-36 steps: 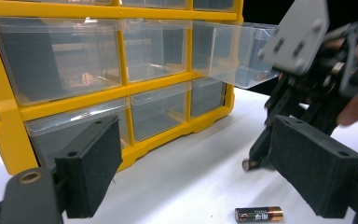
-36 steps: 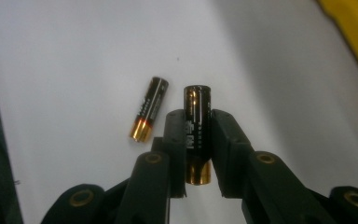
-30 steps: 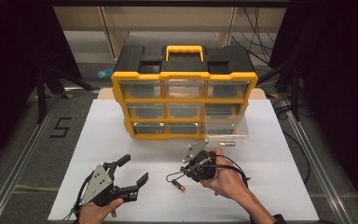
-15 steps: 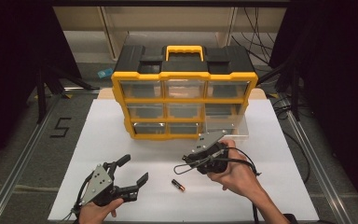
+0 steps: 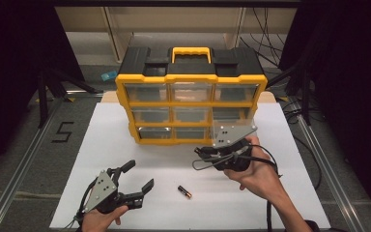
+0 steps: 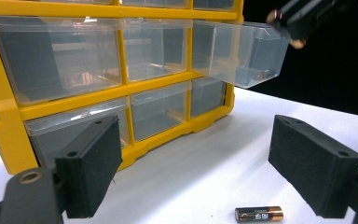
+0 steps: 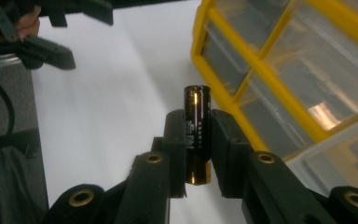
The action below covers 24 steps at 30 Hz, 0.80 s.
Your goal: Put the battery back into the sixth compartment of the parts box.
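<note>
Our right gripper's fingers clamp a dark battery between them, held above the white bench just in front of the yellow drawer cabinet, near its pulled-out clear drawer. Our left gripper's fingers stand wide apart with nothing between them, low over the bench, with a second battery lying just beside them.

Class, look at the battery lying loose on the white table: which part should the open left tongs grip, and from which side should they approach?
Grip the battery across the middle of its barrel, coming from above. It lies flat on the table with clear space all round, so the pads can drop either side of its round body. The left tongs stand open beside it, wide enough to straddle it. End-on gripping would likely slip on the small caps.
</note>
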Available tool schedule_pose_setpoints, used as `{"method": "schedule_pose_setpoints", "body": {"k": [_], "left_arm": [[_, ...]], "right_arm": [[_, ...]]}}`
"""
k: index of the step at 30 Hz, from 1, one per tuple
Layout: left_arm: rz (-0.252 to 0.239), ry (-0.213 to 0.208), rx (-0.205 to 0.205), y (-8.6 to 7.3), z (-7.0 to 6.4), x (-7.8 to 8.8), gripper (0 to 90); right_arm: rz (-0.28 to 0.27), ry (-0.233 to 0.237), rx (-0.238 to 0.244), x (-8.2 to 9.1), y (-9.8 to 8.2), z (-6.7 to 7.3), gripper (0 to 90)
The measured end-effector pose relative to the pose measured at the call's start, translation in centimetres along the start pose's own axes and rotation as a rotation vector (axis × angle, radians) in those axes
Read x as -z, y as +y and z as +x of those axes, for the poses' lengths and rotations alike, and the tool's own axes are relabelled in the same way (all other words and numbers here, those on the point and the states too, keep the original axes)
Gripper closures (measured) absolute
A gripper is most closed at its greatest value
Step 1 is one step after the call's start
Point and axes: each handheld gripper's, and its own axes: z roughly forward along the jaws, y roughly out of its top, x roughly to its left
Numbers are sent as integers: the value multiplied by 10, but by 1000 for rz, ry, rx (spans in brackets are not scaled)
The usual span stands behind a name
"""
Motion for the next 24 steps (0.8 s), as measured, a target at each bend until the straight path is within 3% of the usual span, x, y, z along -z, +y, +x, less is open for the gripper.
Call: {"method": "schedule_pose_setpoints", "body": {"k": [11,24], "left_arm": [[1,-1,1,0,0,0,167],[1,-1,0,0,-1,0,167]], "right_arm": [[-114,-101,-49,35,1,-22,768],[-127,-190,-128,45,-17,-51,768]]}}
